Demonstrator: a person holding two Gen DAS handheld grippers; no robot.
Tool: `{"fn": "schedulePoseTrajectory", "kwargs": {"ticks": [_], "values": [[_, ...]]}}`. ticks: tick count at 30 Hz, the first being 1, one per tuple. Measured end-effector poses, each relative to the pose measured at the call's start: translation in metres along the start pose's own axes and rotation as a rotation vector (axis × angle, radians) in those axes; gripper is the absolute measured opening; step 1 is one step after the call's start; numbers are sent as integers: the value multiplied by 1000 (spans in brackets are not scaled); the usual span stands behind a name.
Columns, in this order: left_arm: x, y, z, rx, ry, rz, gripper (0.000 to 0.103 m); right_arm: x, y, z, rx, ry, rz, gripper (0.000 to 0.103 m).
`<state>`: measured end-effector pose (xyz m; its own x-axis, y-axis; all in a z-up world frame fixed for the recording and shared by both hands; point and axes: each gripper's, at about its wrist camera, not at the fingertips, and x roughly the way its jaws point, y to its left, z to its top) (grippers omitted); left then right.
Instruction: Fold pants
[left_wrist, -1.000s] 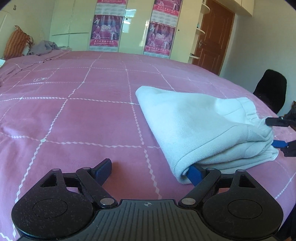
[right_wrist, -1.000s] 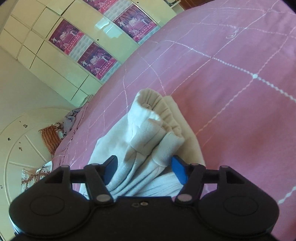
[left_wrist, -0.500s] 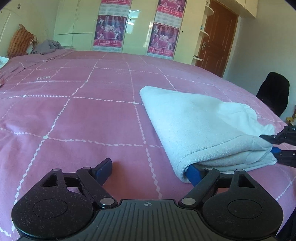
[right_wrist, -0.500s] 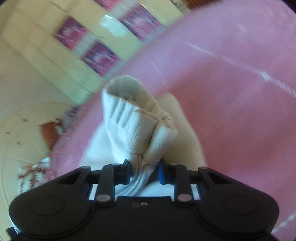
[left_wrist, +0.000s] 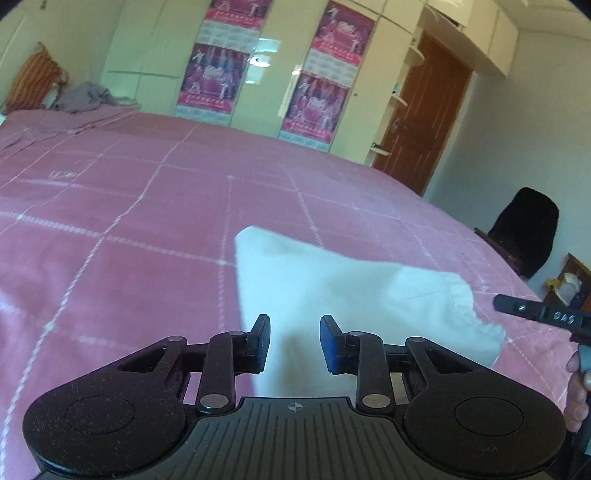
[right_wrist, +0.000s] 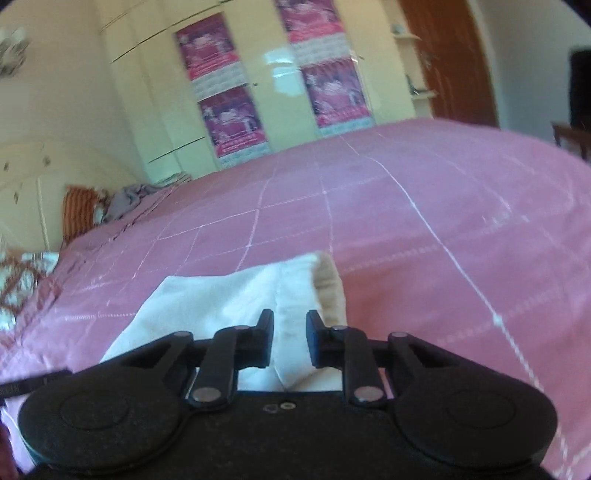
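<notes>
The pants (left_wrist: 332, 295), a pale folded bundle, lie low and centre-right in the left view. A second ago both tools stood wide at its near edge. Now the left gripper (left_wrist: 294, 341) and the right gripper (right_wrist: 290, 338) are narrow and closing with cloth between the jaws; whether the pads press it I cannot tell. That looks like the start of another fold. The pink checked bedspread (left_wrist: 110, 221) fills the middle, with wardrobe posters (left_wrist: 317, 99) and a brown door (left_wrist: 424, 110) along the top.
</notes>
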<state>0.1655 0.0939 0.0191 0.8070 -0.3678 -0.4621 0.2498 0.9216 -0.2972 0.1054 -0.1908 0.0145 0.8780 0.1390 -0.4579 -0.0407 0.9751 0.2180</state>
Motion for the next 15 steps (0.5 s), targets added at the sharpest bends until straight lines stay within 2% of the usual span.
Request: {"fn": "schedulePoseTrajectory", "kwargs": {"ticks": [1, 4, 6, 8, 9, 10, 12, 15], "values": [[11, -12, 2, 28, 3, -14, 30, 6, 11, 3, -80, -2, 4, 18], [50, -26, -11, 85, 117, -24, 30, 27, 37, -4, -334, 30, -44, 17], [54, -26, -21, 141, 124, -46, 31, 49, 30, -18, -415, 155, -120, 17], [47, -22, -6, 117, 121, -48, 31, 48, 14, -22, -353, 174, -80, 19], [43, -20, 4, 110, 85, -43, 31, 46, 14, -17, -352, 184, -75, 19], [43, -19, 16, 110, 54, -44, 31, 43, 17, -9, -348, 172, -67, 15], [55, -20, 41, 116, 33, -44, 31, 40, 24, 12, -307, 90, -27, 13], [91, -25, 65, 133, 51, -39, 31, 60, 35, 41, -307, 42, 12, 13]]}}
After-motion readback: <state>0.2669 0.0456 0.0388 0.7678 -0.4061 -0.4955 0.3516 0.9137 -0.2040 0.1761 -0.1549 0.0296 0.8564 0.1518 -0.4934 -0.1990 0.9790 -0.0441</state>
